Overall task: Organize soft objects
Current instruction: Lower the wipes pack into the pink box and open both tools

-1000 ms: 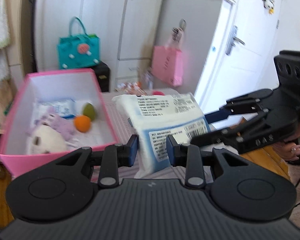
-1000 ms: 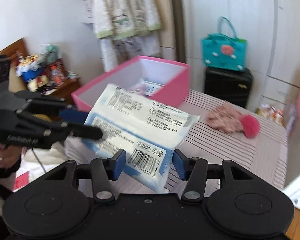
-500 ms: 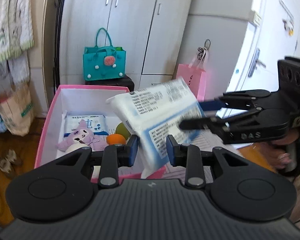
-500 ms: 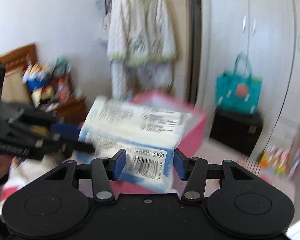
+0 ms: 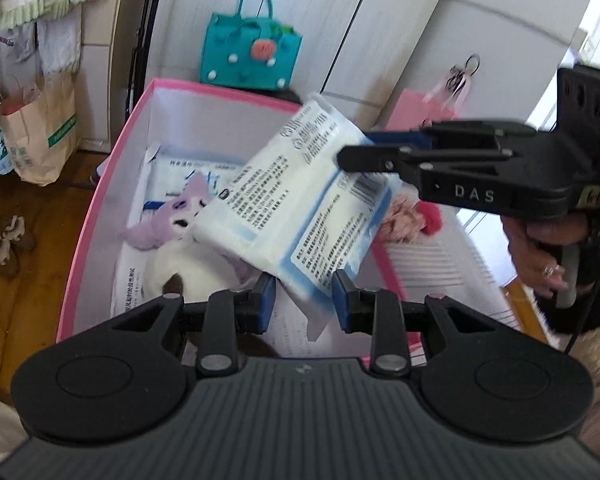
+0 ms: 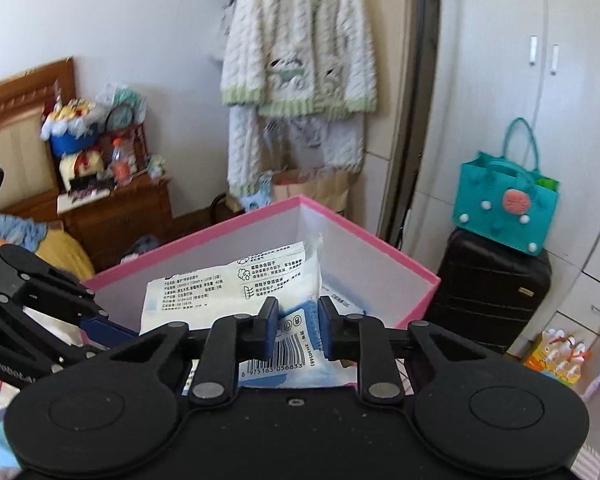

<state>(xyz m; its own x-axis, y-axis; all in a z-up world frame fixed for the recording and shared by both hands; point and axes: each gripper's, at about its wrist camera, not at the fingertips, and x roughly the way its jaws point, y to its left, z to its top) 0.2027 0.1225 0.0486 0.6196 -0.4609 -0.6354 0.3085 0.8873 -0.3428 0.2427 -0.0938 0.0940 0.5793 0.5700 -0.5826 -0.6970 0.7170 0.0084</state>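
teal bag [image 6: 505,205] on black suitcase [image 6: 488,288], hanging knit cardigan [image 6: 300,40]

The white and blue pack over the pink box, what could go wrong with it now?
The pack hangs tilted over the pink box, pinched only at two edges by the left gripper and the right gripper, whose jaws have just been closing. It may slip out. If dropped, it would likely land on the purple plush toy, not lie flat.

Striped tabletop [image 5: 440,256], right of centre in the left wrist view. Directly on it: pink box [image 5: 100,204] at centre-left; pink floral cloth [image 5: 400,216] with a red pompom [image 5: 430,220] just beside the box's right wall.
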